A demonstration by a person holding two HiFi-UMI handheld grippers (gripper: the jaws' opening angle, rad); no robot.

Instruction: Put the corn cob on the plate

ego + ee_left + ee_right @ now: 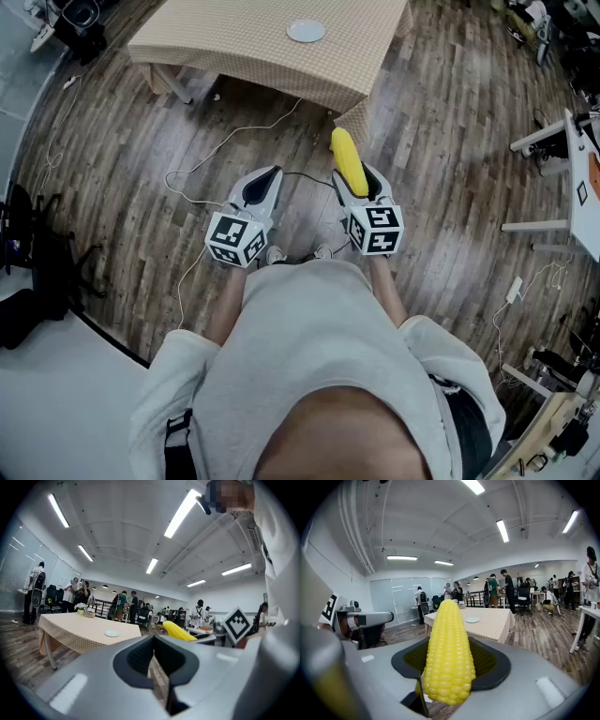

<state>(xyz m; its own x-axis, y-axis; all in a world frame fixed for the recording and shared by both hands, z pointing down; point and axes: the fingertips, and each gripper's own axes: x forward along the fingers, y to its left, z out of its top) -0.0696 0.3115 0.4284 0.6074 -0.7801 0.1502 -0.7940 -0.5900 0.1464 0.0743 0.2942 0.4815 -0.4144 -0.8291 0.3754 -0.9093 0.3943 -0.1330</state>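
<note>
A yellow corn cob sticks forward out of my right gripper, whose jaws are shut on its lower half. In the right gripper view the corn cob stands upright between the black pads. My left gripper hovers beside it over the wooden floor, jaws together and nothing in them. The small white plate lies on the checked tablecloth of the table, well ahead of both grippers. It shows as the plate in the left gripper view and the plate in the right gripper view.
Thin cables trail over the floor between me and the table. A black chair stands at the left and a white table frame at the right. Several people stand far behind the table.
</note>
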